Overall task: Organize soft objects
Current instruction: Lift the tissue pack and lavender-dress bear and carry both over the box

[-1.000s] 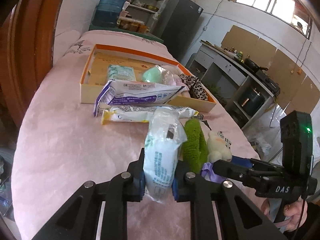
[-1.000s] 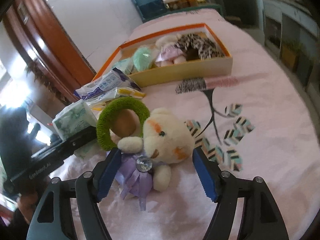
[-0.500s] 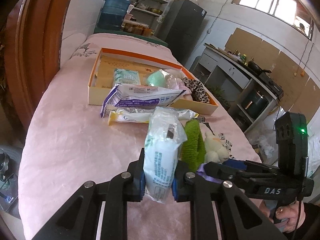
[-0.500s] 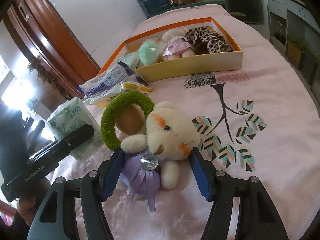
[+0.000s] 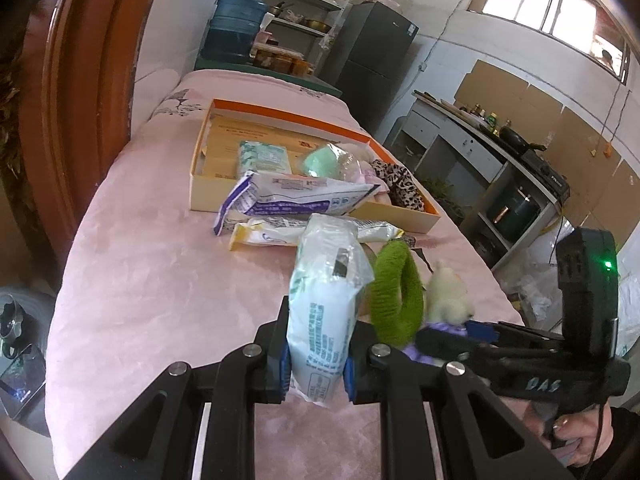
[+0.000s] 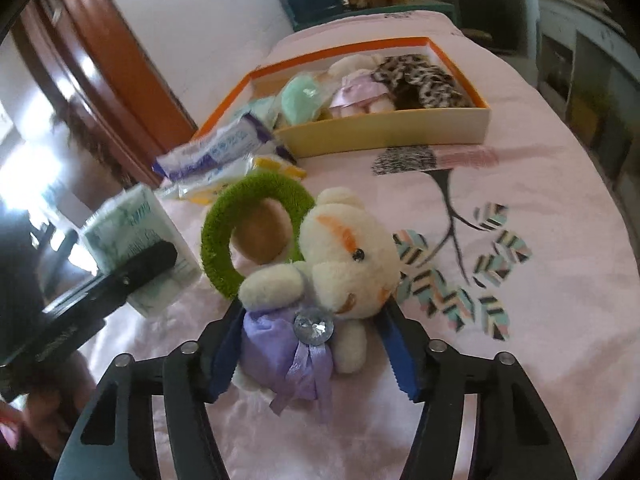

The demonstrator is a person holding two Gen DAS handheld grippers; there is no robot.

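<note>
Two views are reaching me. In the left wrist view, my left gripper (image 5: 316, 364) is clamping a tissue pack (image 5: 326, 308) in clear wrap; both blue pads are pressing its lower sides and the pack is standing upright between them above the pink tablecloth (image 5: 160, 280). Just right of it, a green fuzzy ring (image 5: 396, 296) is leaning against a cream plush bear (image 5: 450, 294). My right gripper (image 5: 472, 330) is reaching in from the right at the bear's base. Farther back, a purple-and-white packet (image 5: 296, 196) and a yellow-ended packet (image 5: 276, 234) are lying just in front of the orange-rimmed box (image 5: 208, 184), which is holding a second tissue pack (image 5: 264, 158), a mint-green soft item (image 5: 330, 160) and a leopard-print piece (image 5: 402, 184).

In the right wrist view, my right gripper (image 6: 312, 344) is closing around the plush bear (image 6: 340, 252), with the bear's purple bow (image 6: 288, 344) between the jaws. The left pad appears to be meeting the bow, though motion blur is leaving contact unconfirmed; the right pad is sitting just beside the bear's cheek. The green fuzzy ring (image 6: 224, 240) is touching the bear's left side. The left gripper's finger (image 6: 132, 276) is lying across the tissue pack (image 6: 136, 240) at the left edge.
</note>
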